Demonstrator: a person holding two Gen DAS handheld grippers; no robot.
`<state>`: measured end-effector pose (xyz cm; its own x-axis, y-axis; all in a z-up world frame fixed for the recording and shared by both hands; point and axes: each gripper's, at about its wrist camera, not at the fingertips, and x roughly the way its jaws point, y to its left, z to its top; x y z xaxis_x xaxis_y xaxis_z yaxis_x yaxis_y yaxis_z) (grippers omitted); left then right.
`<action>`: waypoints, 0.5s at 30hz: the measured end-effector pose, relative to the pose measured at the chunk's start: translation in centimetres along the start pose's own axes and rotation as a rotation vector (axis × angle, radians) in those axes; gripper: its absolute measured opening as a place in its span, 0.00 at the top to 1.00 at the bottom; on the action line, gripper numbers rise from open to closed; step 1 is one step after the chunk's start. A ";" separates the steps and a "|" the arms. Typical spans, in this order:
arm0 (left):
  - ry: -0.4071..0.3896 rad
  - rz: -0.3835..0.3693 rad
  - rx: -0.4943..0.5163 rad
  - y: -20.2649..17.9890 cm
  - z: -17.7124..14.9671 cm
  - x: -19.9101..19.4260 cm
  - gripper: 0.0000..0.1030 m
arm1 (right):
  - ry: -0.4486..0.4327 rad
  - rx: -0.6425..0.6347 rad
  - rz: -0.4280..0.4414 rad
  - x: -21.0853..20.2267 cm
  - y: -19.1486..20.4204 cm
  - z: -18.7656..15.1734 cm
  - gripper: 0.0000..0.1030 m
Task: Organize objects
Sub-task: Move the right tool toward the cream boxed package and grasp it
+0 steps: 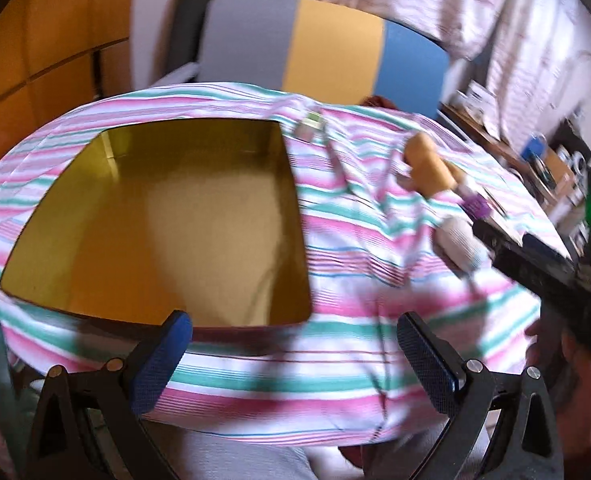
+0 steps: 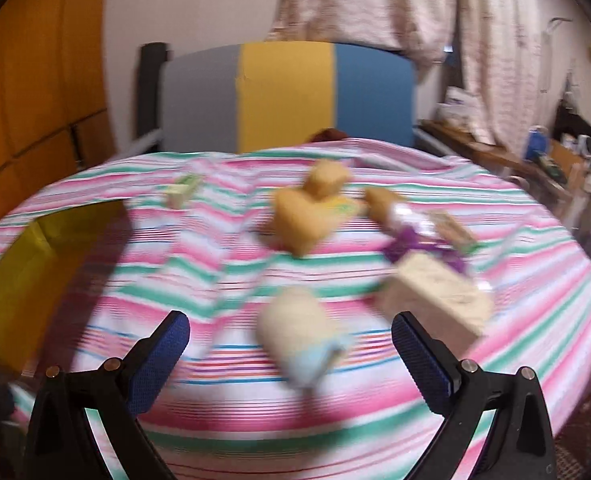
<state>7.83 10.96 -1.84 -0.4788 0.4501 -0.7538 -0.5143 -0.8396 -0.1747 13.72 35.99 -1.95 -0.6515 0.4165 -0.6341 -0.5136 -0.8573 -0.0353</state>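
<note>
In the left wrist view, the left hand-held gripper is spread wide and holds nothing, above the striped bedsheet beside the open yellow box.

In the right wrist view, the right hand-held gripper is also spread and holds nothing. Between its fingers lies a blurred cream roll; a cream block and tan sponges lie beyond.

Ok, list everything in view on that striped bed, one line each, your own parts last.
Box: one, yellow, open and empty, left side of the striped sheet.
Orange soft pieces: two or three, blurred, mid-bed.
Purple-wrapped item: one, right of them.
Cream block: one, near right.
Cream roll with pale blue end: one, ahead of the right gripper.
Small green-white item: one, far left.
Headboard: grey, yellow, blue panels.
Curtains: pale, behind.
Cluttered shelf: right wall.
Left gripper: open, empty, near the box.
Right gripper: open, empty.
</note>
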 end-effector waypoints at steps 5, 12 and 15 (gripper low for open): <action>0.015 -0.039 0.074 -2.8 0.1 0.3 0.00 | -0.025 0.078 -0.105 0.6 -7.1 0.6 0.00; 0.072 -0.099 0.081 -4.6 0.6 1.3 0.00 | -0.006 0.003 -0.038 3.6 -11.6 2.4 0.07; 0.086 -0.096 0.097 -5.4 0.5 1.5 0.00 | 0.067 -0.017 0.036 5.3 -12.1 1.9 0.19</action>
<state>9.56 16.33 -1.72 -0.3638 0.4953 -0.7889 -0.6232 -0.7588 -0.1891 15.46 49.13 -3.42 -0.6300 0.3648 -0.6856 -0.4805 -0.8766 -0.0248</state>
